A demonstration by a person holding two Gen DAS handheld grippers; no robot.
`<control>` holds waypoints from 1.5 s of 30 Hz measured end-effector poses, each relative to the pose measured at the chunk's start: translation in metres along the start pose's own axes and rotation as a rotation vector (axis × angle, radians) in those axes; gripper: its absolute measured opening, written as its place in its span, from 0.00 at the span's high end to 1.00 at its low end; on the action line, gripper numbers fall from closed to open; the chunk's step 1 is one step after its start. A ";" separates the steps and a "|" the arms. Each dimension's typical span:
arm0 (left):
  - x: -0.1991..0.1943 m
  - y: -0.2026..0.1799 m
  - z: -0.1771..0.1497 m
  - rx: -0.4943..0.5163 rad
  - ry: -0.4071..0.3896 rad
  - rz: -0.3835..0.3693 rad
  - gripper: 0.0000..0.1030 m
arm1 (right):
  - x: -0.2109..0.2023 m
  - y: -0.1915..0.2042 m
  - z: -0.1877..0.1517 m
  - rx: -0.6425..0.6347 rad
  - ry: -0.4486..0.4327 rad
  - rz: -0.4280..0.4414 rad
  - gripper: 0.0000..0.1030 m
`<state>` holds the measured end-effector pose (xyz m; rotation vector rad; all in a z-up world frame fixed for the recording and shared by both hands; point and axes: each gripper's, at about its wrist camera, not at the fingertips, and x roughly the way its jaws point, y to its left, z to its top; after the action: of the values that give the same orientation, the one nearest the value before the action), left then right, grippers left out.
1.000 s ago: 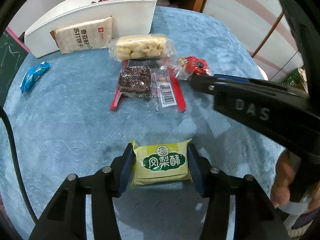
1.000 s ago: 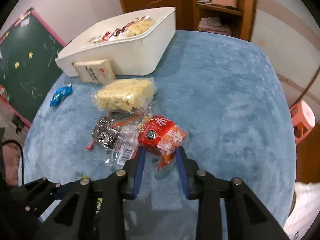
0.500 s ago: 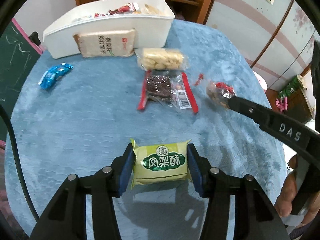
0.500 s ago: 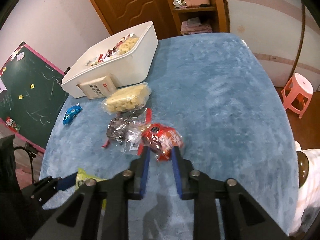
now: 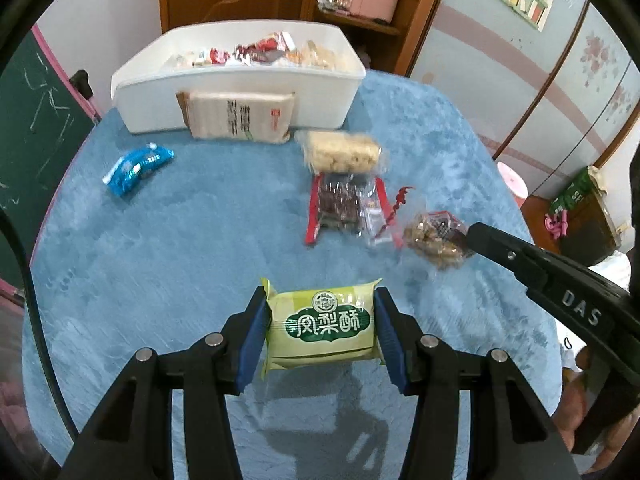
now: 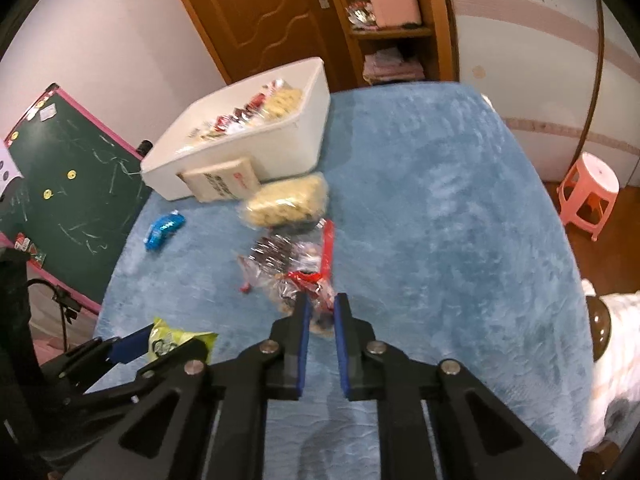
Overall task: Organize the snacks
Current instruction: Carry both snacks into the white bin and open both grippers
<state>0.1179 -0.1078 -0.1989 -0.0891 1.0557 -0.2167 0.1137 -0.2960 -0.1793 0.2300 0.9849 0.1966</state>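
Observation:
My left gripper (image 5: pixel 320 320) is shut on a green pineapple-cake packet (image 5: pixel 322 326), held above the blue tablecloth (image 5: pixel 180 248). My right gripper (image 6: pixel 320 314) is shut on the edge of a clear red-labelled nut packet (image 6: pixel 306 292), lifted off the cloth; the same packet (image 5: pixel 436 242) hangs from the right gripper's tip in the left wrist view. A white snack bin (image 5: pixel 240 84) holding several packets stands at the table's far side. The left gripper with its green packet (image 6: pixel 176 340) shows at lower left in the right wrist view.
A beige cracker packet (image 5: pixel 240 116) leans on the bin. On the cloth lie a blue packet (image 5: pixel 138 166), a pale puffed-snack packet (image 5: pixel 344 154) and a dark packet with red edges (image 5: pixel 344 204). A chalkboard (image 6: pixel 64 184) stands left, a pink stool (image 6: pixel 588 192) right.
Both grippers have risen and pulled back from the bin, each carrying its packet. The right jaws have narrowed onto the nut packet and lifted it off the cloth.

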 end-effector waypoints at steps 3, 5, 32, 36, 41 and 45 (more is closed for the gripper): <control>-0.010 0.005 0.011 -0.005 -0.021 -0.005 0.52 | -0.014 0.014 0.008 -0.022 -0.030 0.004 0.91; -0.017 0.009 0.021 -0.009 -0.031 -0.008 0.52 | -0.023 0.026 0.017 -0.042 -0.047 0.006 0.91; -0.050 0.120 0.331 -0.008 -0.184 0.088 0.48 | 0.008 0.158 0.283 -0.178 -0.284 -0.110 0.90; -0.020 0.130 0.338 -0.025 -0.157 0.099 0.09 | 0.052 0.147 0.291 -0.121 -0.160 -0.074 0.80; 0.007 0.138 0.330 -0.033 -0.106 0.139 0.03 | 0.067 0.136 0.280 -0.092 -0.107 -0.074 0.67; 0.011 0.144 0.317 -0.030 -0.088 0.150 0.03 | 0.065 0.133 0.268 -0.126 -0.092 -0.102 0.65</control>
<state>0.4187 0.0201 -0.0782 -0.0452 0.9735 -0.0605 0.3664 -0.1792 -0.0513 0.0729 0.8874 0.1524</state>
